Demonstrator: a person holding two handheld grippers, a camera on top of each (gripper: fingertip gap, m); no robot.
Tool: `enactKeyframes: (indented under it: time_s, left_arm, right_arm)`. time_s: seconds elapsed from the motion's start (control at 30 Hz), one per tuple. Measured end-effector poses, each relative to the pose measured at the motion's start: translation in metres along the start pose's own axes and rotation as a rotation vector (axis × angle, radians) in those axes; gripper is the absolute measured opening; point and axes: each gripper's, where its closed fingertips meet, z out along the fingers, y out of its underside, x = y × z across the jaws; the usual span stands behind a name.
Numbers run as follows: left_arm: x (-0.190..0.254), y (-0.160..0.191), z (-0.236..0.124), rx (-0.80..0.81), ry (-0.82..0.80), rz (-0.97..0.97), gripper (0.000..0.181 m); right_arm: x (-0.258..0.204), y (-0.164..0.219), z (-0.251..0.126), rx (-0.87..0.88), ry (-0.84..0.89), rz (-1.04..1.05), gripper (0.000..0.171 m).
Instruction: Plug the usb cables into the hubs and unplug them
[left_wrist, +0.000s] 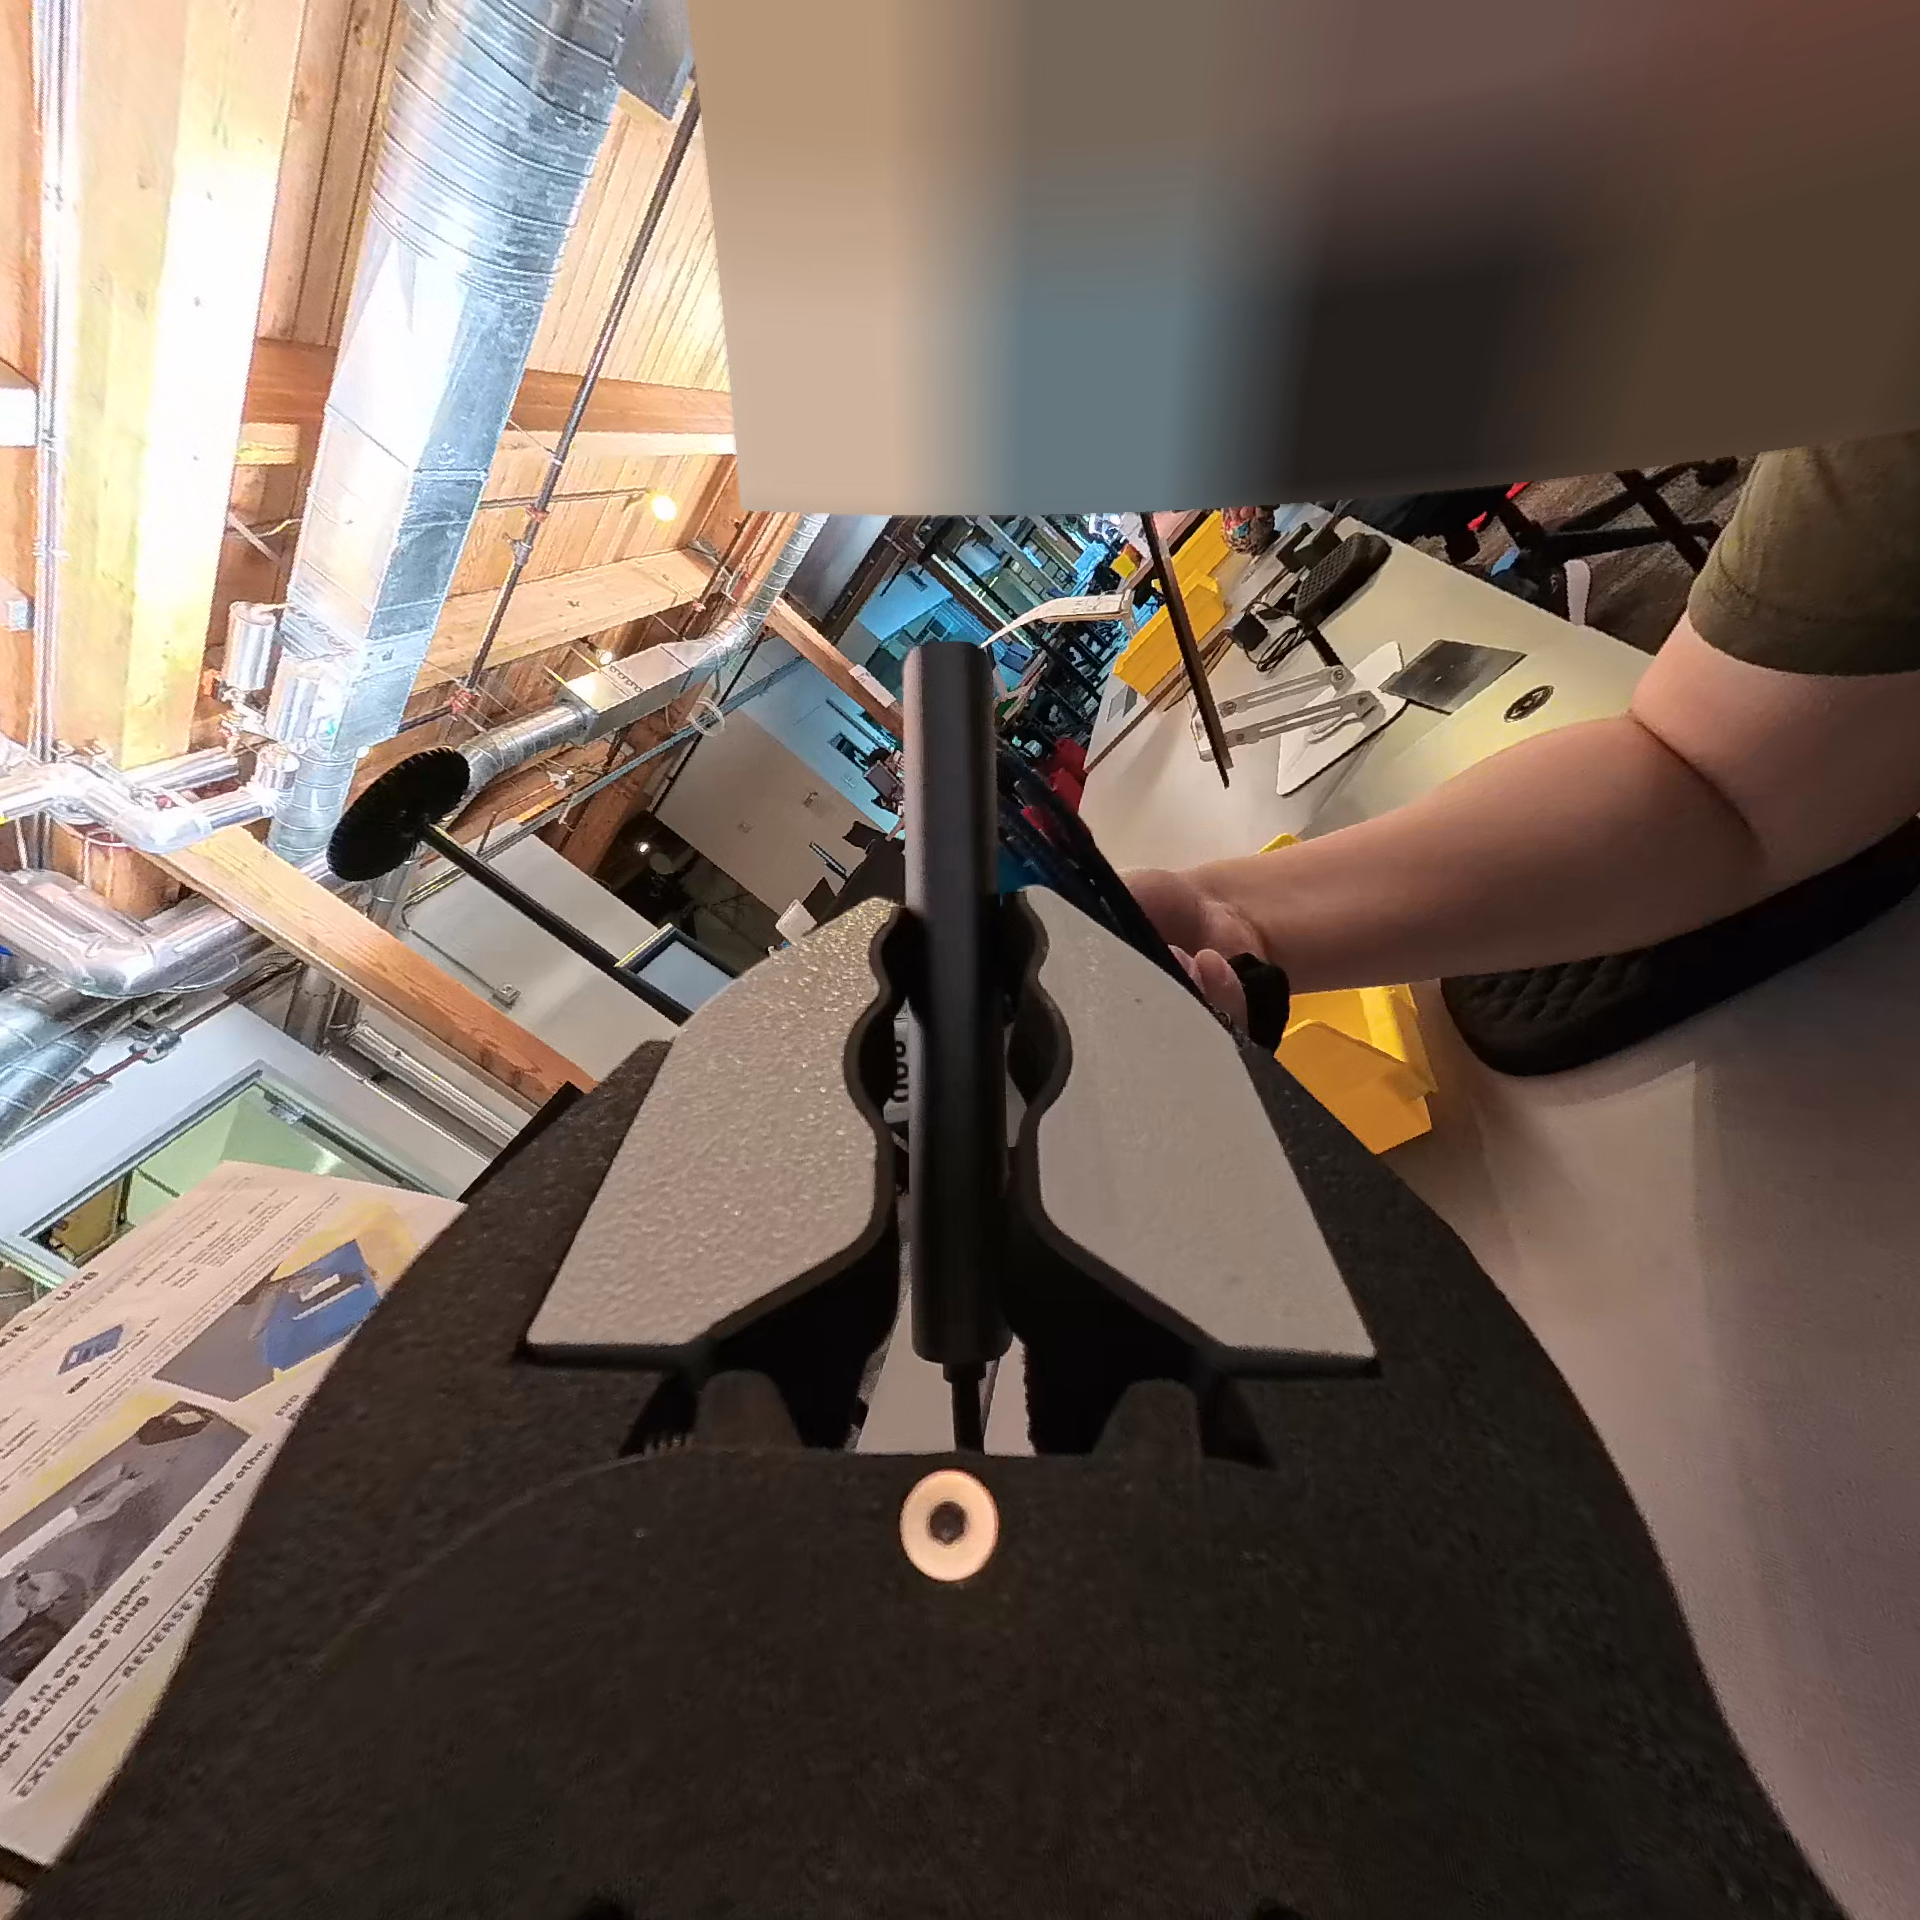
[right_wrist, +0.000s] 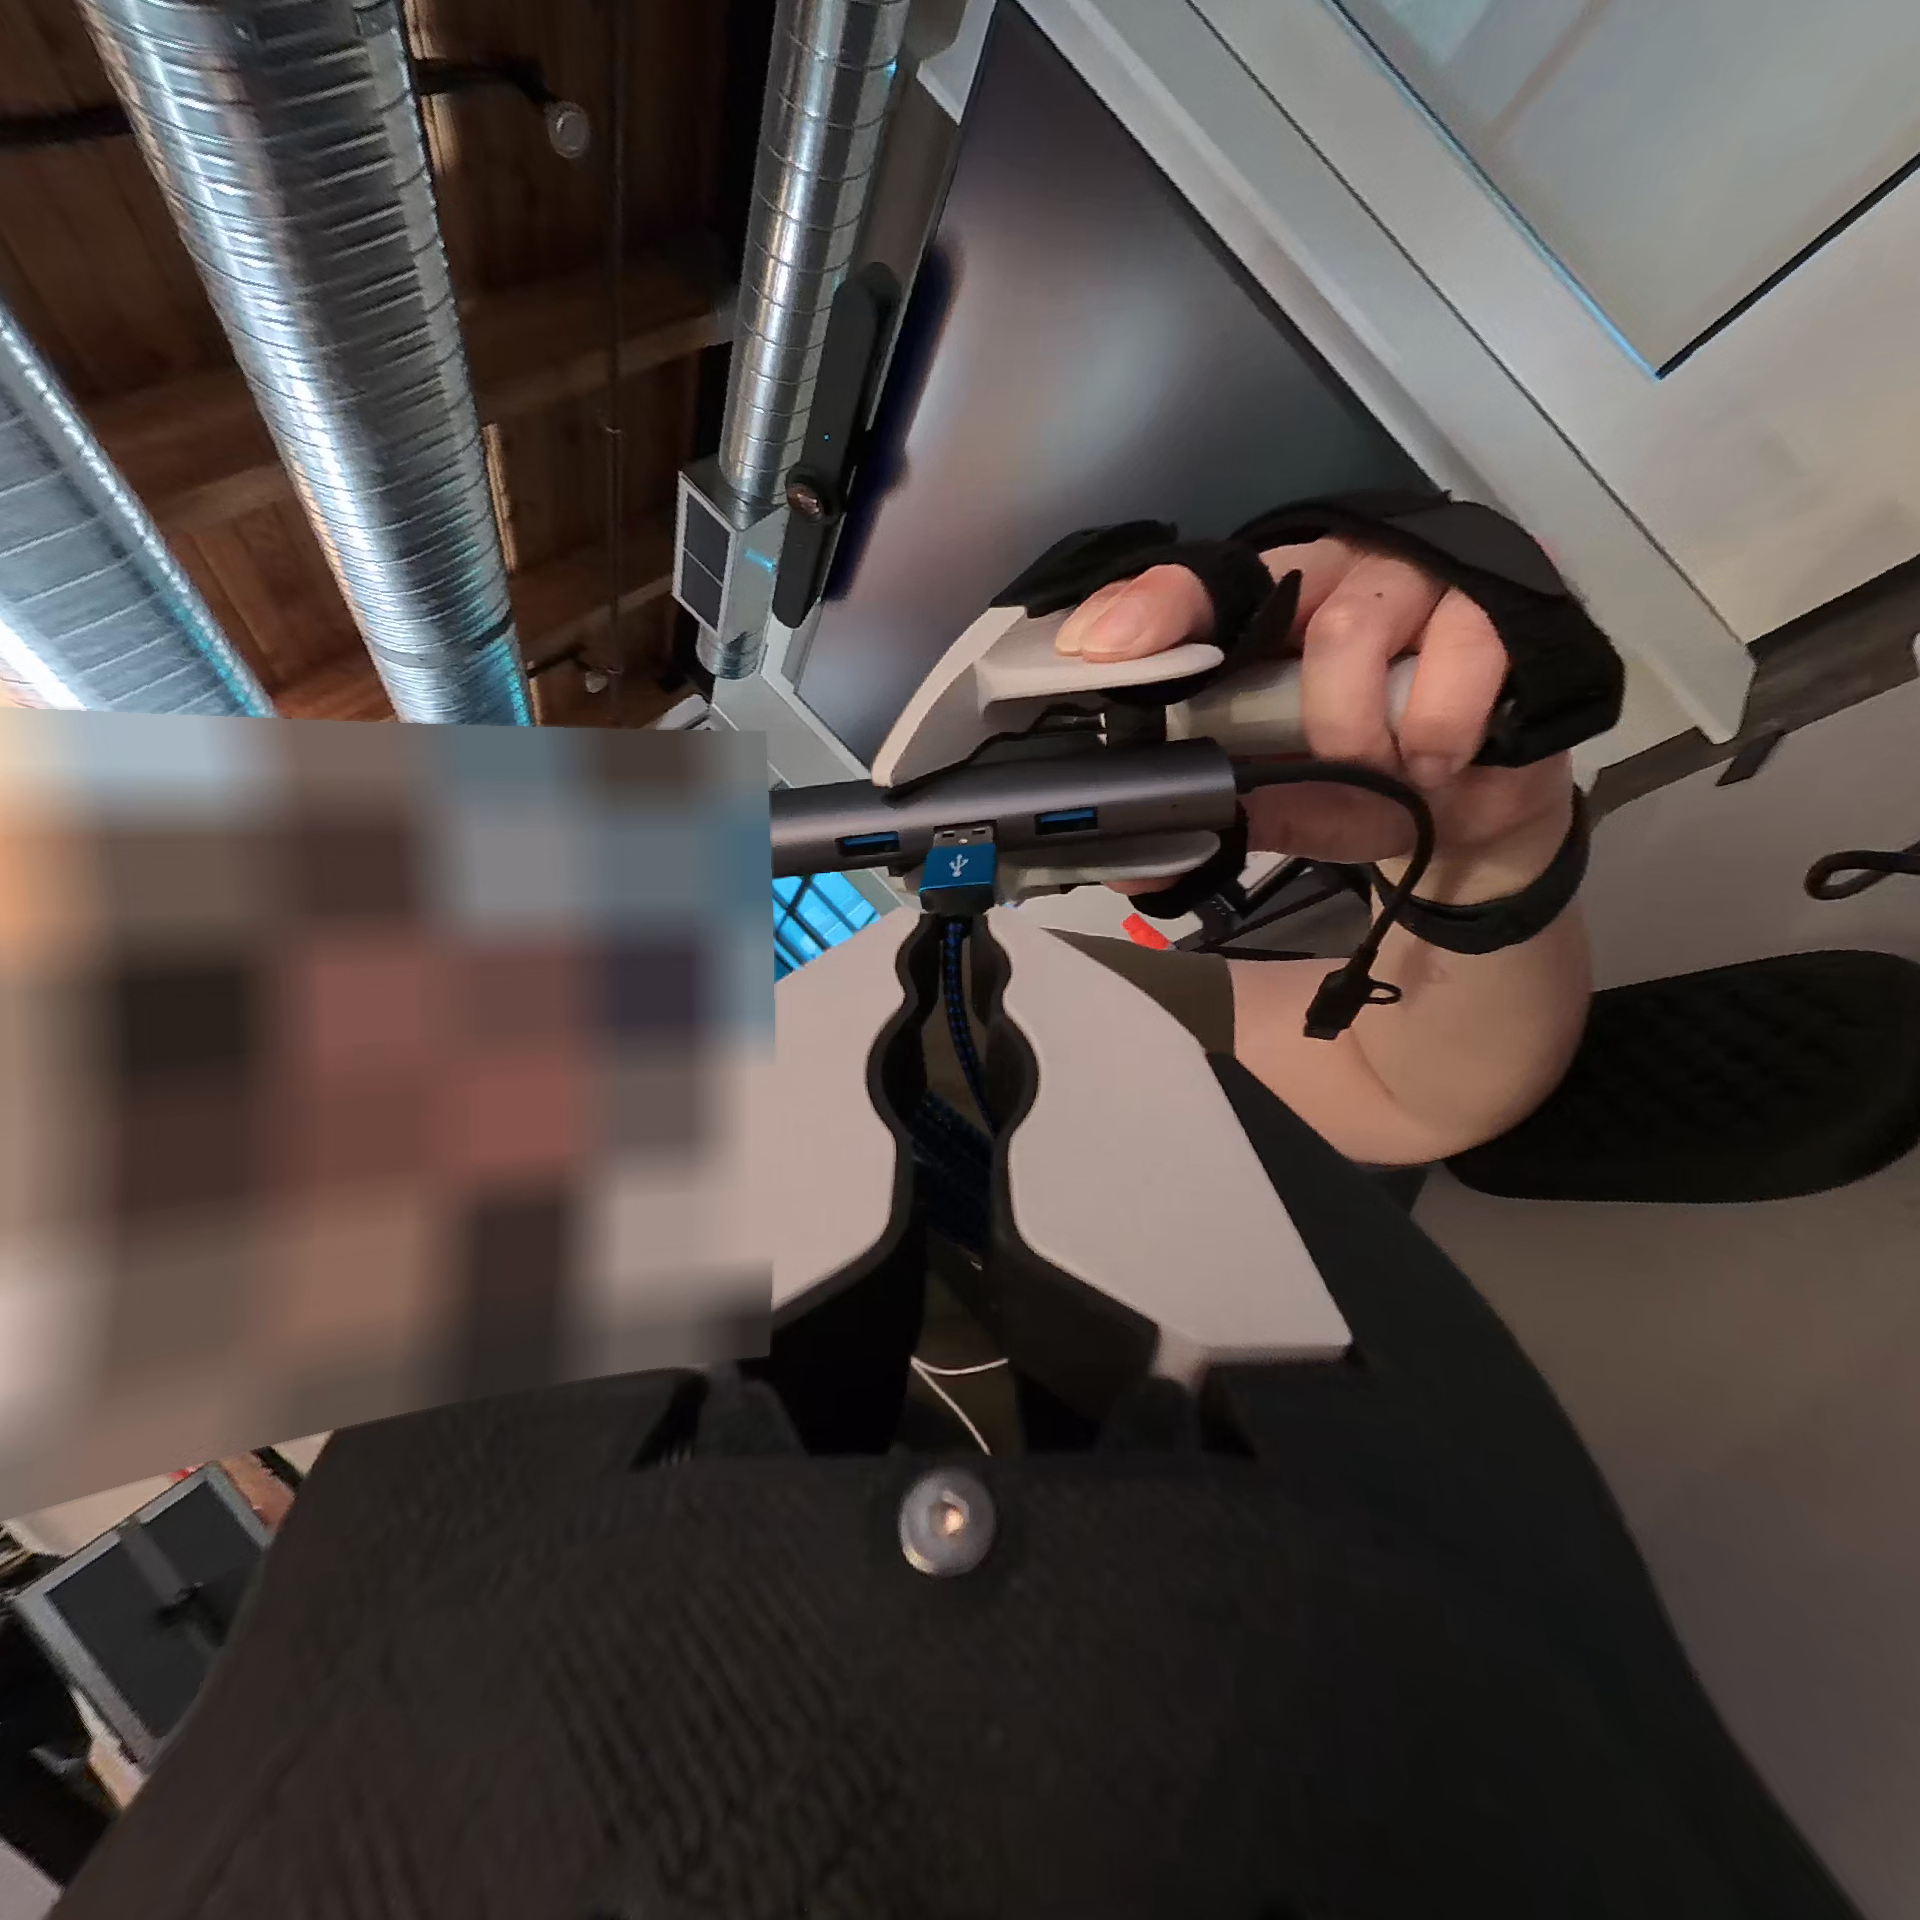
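Plug (right_wrist: 958, 871) mid-frame sits half-seated in hub (right_wrist: 997, 805); left gripper (left_wrist: 951, 935) clamps hub, right gripper (right_wrist: 956, 956) clamps braided cable (right_wrist: 951, 1049); unplugging remains.

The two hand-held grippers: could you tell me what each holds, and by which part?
The left hand-held gripper clamps the USB hub across its body. The right hand-held gripper pinches the braided cable just behind its blue plug.

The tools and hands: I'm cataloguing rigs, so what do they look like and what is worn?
Each tool, left tool and right tool, has pale grey fingers with wavy inner edges on a textured black body with a round silver fastener. The hand wears a black fingerless glove and black wrist strap; an olive sleeve shows.
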Motion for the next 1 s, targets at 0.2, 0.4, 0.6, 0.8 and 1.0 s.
enactKeyframes:
  time_s: [0.2, 0.4, 0.6, 0.8, 1.0]
  left_arm:
    - [0.002, 0.001, 0.001, -0.022, 0.010, 0.024, 0.017]
    - [0.003, 0.002, 0.000, -0.054, 0.028, 0.030, 0.017]
    - [-0.002, 0.017, -0.003, -0.175, 0.017, 0.078, 0.017]
    - [-0.004, 0.016, -0.004, -0.166, 0.018, -0.002, 0.017]
    - [-0.004, 0.019, -0.003, -0.188, 0.015, 0.002, 0.018]
  right_arm:
    - [0.000, 0.000, -0.001, -0.017, 0.039, -0.042, 0.006]
    - [0.001, -0.001, -0.003, -0.024, 0.089, -0.093, 0.006]
    - [0.007, -0.008, -0.009, -0.005, 0.177, -0.173, 0.006]
    - [0.001, -0.009, -0.008, -0.015, 0.188, -0.234, 0.006]
    - [0.001, -0.010, -0.009, -0.023, 0.228, -0.288, 0.005]
